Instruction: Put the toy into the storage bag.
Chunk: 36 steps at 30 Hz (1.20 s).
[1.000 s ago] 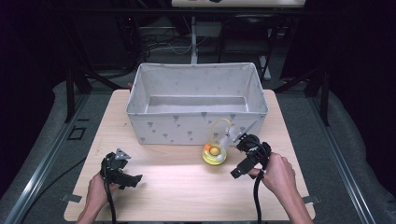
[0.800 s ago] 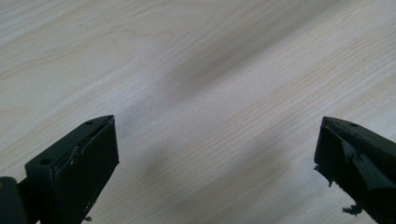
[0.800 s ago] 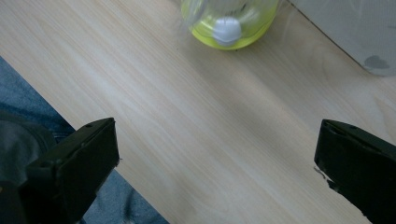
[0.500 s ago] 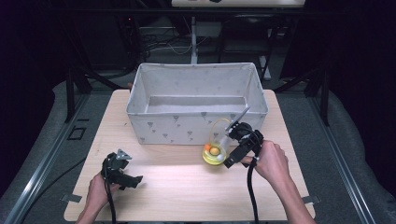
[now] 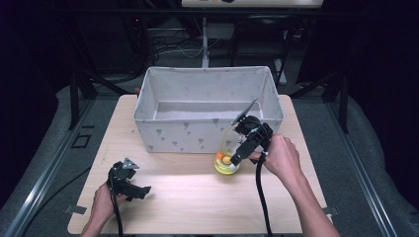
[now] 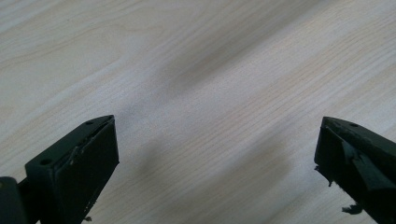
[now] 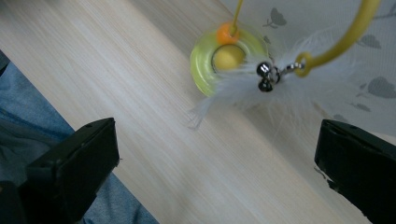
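Glossy plastic toy ring (feather-trimmed) on matt wooden table.

Toward the far side of the surface: a fabric bin. Just before its front wall, near the right corner: a ring toy with a wire arch rising from it. Over the toy, from the right: the right tongs. Well apart, at the near left corner: the left tongs, low over bare wood.
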{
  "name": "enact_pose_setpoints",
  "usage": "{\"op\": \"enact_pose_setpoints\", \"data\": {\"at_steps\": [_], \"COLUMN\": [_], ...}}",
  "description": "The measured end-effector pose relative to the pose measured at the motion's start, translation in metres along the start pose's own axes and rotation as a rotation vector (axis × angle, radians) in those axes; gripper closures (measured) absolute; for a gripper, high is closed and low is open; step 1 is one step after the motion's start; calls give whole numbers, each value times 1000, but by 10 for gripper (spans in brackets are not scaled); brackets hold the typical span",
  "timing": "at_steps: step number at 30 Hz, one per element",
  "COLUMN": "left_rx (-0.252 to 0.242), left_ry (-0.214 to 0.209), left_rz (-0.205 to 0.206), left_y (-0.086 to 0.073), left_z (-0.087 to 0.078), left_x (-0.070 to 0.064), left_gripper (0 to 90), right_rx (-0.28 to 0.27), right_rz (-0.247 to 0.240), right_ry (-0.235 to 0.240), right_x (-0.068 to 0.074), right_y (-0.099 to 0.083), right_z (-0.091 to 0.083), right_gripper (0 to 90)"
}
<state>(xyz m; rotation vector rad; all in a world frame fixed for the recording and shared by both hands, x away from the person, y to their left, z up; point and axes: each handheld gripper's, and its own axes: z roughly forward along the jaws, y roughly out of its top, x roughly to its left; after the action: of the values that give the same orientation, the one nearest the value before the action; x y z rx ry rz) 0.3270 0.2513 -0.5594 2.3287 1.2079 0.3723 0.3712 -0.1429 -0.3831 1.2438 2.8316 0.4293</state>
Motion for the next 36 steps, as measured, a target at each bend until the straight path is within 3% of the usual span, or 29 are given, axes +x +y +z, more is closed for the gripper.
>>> {"op": "enact_pose_setpoints", "data": {"at_steps": [22, 24, 25, 30, 31, 32, 33, 36], "left_rx": [0, -1, -3, -11, -13, -13, -12, -8], "left_ry": [-12, -12, -10, -27, -28, -28, -30, -30], "left_rz": [-1, 0, -1, -9, -10, -10, -9, -8], "left_y": [0, 0, 0, -1, 0, 0, 0, 0], "left_z": [0, 0, 0, 0, 0, 0, -1, 0], "left_x": [0, 0, 0, 1, 1, 1, 1, 1], "left_gripper": [0, 0, 0, 0, 0, 0, 0, 0], "right_rx": [-16, -16, -22, -13, -16, -16, -10, -19], "right_rz": [-8, -12, -19, -32, -34, -34, -34, -32], "right_ry": [9, 7, 4, -11, -17, -17, -39, -61], "right_x": [-5, -4, -3, -1, -2, -2, -1, 0], "right_y": [39, 43, 47, 55, 58, 58, 61, 64], "right_z": [-22, -23, -23, -22, -21, -21, -20, -18], "right_gripper": [0, 53, 136, 262, 343, 343, 430, 483]}}
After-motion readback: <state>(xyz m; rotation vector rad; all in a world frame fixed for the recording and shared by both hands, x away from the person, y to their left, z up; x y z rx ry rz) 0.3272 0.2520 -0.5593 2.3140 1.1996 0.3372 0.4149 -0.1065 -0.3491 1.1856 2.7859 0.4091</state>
